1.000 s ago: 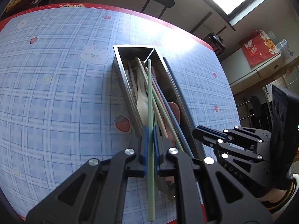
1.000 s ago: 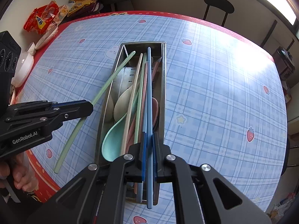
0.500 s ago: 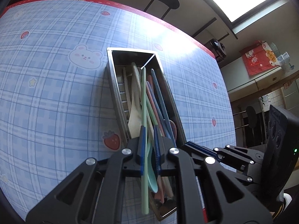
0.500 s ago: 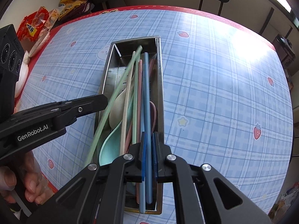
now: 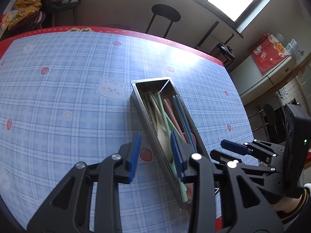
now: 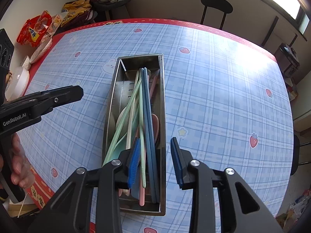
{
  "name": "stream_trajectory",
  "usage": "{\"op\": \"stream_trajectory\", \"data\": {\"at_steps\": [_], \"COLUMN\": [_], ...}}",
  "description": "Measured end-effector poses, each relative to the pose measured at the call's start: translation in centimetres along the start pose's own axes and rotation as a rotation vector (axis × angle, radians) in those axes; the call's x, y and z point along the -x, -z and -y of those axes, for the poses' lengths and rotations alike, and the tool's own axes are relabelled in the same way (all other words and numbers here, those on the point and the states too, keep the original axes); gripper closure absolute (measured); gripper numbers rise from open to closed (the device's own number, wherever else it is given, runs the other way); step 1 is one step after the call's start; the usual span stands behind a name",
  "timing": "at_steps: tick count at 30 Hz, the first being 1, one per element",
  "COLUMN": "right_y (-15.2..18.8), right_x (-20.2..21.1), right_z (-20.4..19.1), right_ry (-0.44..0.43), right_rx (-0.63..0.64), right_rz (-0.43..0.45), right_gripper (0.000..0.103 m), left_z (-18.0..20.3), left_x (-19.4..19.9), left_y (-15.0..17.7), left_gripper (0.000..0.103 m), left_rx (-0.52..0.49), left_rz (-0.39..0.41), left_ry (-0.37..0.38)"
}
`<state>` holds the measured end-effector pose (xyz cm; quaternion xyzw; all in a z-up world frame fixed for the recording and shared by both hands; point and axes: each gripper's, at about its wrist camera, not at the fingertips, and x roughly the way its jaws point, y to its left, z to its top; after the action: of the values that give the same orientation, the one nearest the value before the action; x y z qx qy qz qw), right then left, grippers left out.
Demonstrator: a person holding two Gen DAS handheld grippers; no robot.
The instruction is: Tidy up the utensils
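Observation:
A long steel tray (image 5: 149,86) lies on the blue checked tablecloth with green (image 5: 165,114), pink and blue chopsticks (image 5: 181,114) and spoons in it. My left gripper (image 5: 155,137) hovers over the tray's near left wall. Its jaws are opening, with nothing between the pads. In the right wrist view, my right gripper (image 6: 155,142) hangs above the tray (image 6: 140,63), its jaws opening too. The blue chopsticks (image 6: 147,126) lie below the jaws inside the tray, free of the pads. A green chopstick (image 6: 124,114) lies slanted among the others. The left gripper (image 6: 73,93) shows at the left.
A black stool (image 5: 165,15) stands beyond the table's far red edge. Snack bags (image 6: 35,29) and white bowls (image 6: 17,81) sit by the table's left edge. A person's hand (image 6: 19,167) holds the left gripper. The right gripper (image 5: 229,147) is close beside the tray.
Both grippers have opened. The green chopstick left the left jaws and the blue one left the right jaws; both now lie in the tray. The left gripper rose.

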<state>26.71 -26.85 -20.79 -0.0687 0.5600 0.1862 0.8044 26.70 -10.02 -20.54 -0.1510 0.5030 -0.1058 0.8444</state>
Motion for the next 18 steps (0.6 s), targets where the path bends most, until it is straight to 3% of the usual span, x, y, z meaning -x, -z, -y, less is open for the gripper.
{"op": "stream_trajectory", "data": {"at_steps": [5,9,16,17,18], "right_y": [0.3,0.8,1.4,1.4,1.4], "right_x": [1.8,1.7,1.1,1.4,1.8], "right_z": [-0.6,-2.2,-3.8,-3.9,-4.1], "right_ry": [0.01,0.03,0.034,0.038,0.042], "right_rx": [-0.002,0.041,0.0,-0.002,-0.006], "right_rz": [0.036,0.032,0.021,0.027,0.037], "right_gripper": [0.046,0.031,0.022,0.017,0.011], "left_z": [-0.9,-1.8,-3.3,-3.6,-3.7], "left_x": [3.7,6.0,8.8,9.3,9.9], "left_y": [0.5,1.0,2.2,2.3,2.5], "left_gripper": [0.052,0.05,0.046,0.04,0.024], "left_rx": [-0.068,-0.079,-0.08,-0.081,-0.082], "left_rz": [0.053,0.082,0.105,0.108,0.115], "left_ry": [-0.039,-0.055,-0.079,-0.082,-0.08]}}
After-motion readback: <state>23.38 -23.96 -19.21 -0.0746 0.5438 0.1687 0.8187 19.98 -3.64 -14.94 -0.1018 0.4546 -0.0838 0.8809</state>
